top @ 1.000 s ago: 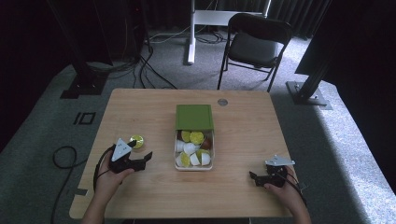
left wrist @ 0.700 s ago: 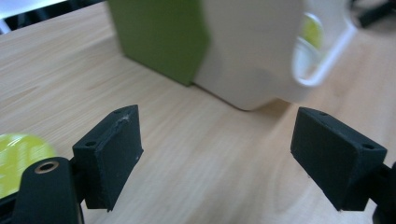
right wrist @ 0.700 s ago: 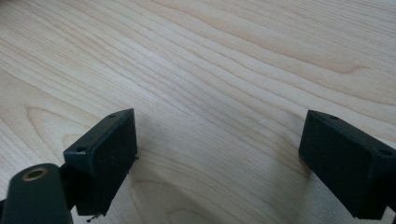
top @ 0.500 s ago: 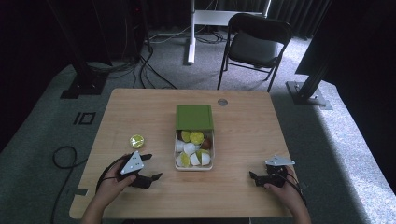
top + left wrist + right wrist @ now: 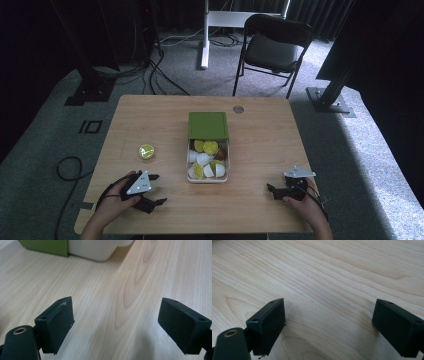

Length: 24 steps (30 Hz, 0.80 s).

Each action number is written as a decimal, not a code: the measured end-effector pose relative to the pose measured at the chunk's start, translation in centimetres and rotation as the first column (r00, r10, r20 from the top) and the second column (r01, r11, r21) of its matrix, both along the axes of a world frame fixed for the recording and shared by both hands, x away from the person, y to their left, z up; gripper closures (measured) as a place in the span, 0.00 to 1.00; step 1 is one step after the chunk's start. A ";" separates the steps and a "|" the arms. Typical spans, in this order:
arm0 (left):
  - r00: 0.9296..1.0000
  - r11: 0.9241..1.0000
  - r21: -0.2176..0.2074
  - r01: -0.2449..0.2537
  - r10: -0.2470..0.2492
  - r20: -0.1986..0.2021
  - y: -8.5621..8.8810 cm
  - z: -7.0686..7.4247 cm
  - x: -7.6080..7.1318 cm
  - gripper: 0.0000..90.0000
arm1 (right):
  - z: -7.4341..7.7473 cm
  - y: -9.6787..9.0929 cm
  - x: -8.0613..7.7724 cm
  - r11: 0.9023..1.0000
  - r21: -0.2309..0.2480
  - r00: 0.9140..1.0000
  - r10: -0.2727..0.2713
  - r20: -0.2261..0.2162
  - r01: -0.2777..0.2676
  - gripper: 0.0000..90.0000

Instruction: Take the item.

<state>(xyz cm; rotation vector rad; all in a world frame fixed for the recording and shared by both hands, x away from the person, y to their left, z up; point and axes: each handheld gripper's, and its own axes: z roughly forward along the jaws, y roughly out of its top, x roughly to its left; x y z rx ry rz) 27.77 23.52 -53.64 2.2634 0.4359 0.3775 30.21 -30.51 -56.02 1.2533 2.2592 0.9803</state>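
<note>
Wood table point(image 5: 260, 135): you're hovering both grippers, left gripper point(image 5: 152, 192) just opening wider, right gripper point(image 5: 273, 190) agape, both empty; yellow-green cup point(image 5: 146, 151) risks rolling if you're nudging it.

A box point(image 5: 208, 172) of capsules sits mid-table point(image 5: 260, 135), its lid point(image 5: 208, 125) behind it, one capsule point(image 5: 146, 151) to its left, near my left gripper point(image 5: 154, 189).

The counter point(image 5: 165, 125) is pale wood with a smooth, matt grain. Both the left claw point(image 5: 116, 326) and the right claw point(image 5: 329, 327) have matt black plastic-looking jaws. On the counter, the box point(image 5: 208, 176) looks like white plastic and its green lid point(image 5: 207, 125) is matt.
</note>
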 end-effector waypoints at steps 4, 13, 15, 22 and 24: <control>1.000 1.000 0.013 -0.016 0.016 -0.016 1.2 -0.2 -0.3 0.16 | 0.0 0.0 0.0 1.000 0.000 1.000 0.000 0.000 0.000 0.12; 0.998 0.998 0.054 -0.031 0.034 -0.053 3.1 -1.0 -0.9 0.16 | 0.0 0.0 0.0 1.000 0.000 1.000 0.000 0.000 0.000 0.12; 0.998 0.996 0.083 -0.027 0.032 -0.059 3.4 -1.2 -1.0 0.16 | 0.0 0.0 0.0 1.000 0.000 1.000 0.000 0.000 0.000 0.12; 0.994 0.997 0.041 -0.071 0.074 -0.076 4.7 -1.6 -1.0 0.16 | 0.0 0.0 0.0 1.000 0.000 1.000 0.000 0.000 0.000 0.12; 0.992 0.996 0.034 -0.079 0.082 -0.093 4.9 -1.6 -1.0 0.16 | 0.0 0.0 0.0 1.000 0.000 1.000 0.000 0.000 0.000 0.12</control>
